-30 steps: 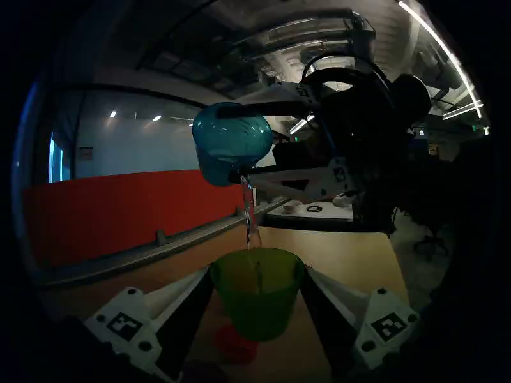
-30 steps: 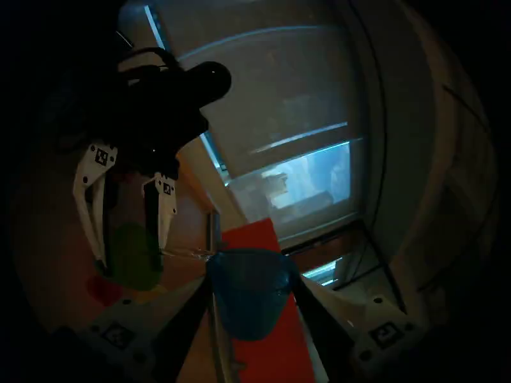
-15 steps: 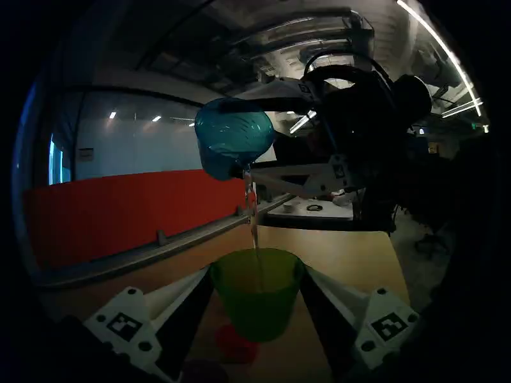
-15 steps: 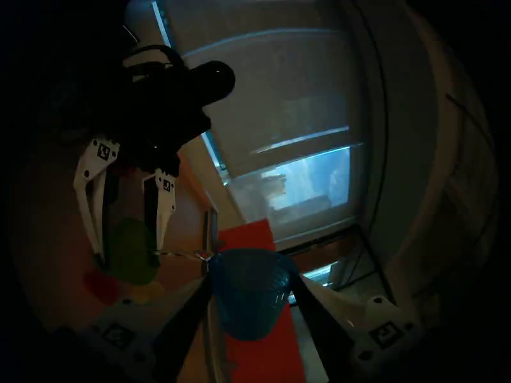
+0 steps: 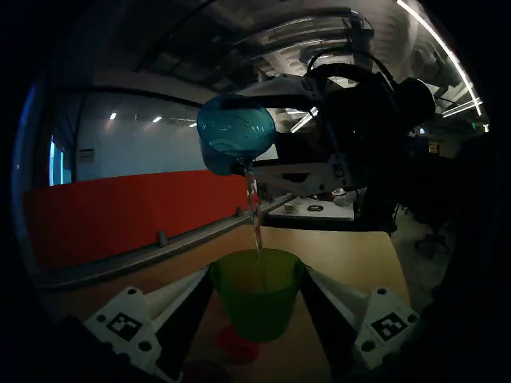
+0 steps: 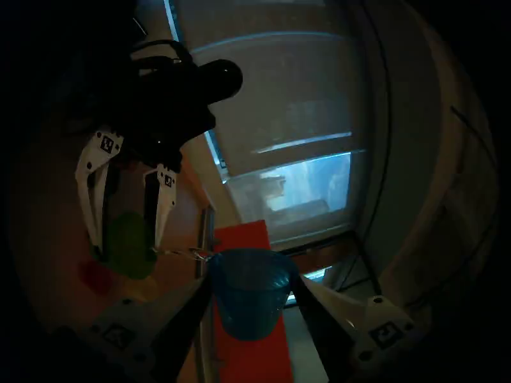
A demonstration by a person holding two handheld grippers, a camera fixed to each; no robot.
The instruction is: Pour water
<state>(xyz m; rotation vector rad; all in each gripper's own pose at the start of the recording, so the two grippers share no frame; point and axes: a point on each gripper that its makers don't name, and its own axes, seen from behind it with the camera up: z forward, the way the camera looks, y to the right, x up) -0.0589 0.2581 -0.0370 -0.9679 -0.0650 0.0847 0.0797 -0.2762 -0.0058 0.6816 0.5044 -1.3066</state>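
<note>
In the left gripper view my left gripper (image 5: 259,300) is shut on a green cup (image 5: 257,300), held upright above the wooden table (image 5: 351,249). Above it the right gripper (image 5: 290,137) holds a blue cup (image 5: 235,133) tipped over, and a thin stream of water (image 5: 255,214) falls from its lip into the green cup. In the right gripper view my right gripper (image 6: 250,300) is shut on the blue cup (image 6: 249,300). There the left gripper (image 6: 128,246) with the green cup (image 6: 129,246) sits at the left, and the water (image 6: 185,254) runs toward it.
A red cup (image 5: 235,337) lies on the table under the green cup, also seen as a red shape (image 6: 94,277) in the right gripper view. A red partition (image 5: 128,210) with a grey rail runs along the table's far side. A second desk (image 5: 313,210) stands behind.
The blue cup has tipped a little further and risen slightly. The water keeps pouring into the green cup, which has stayed in place.
</note>
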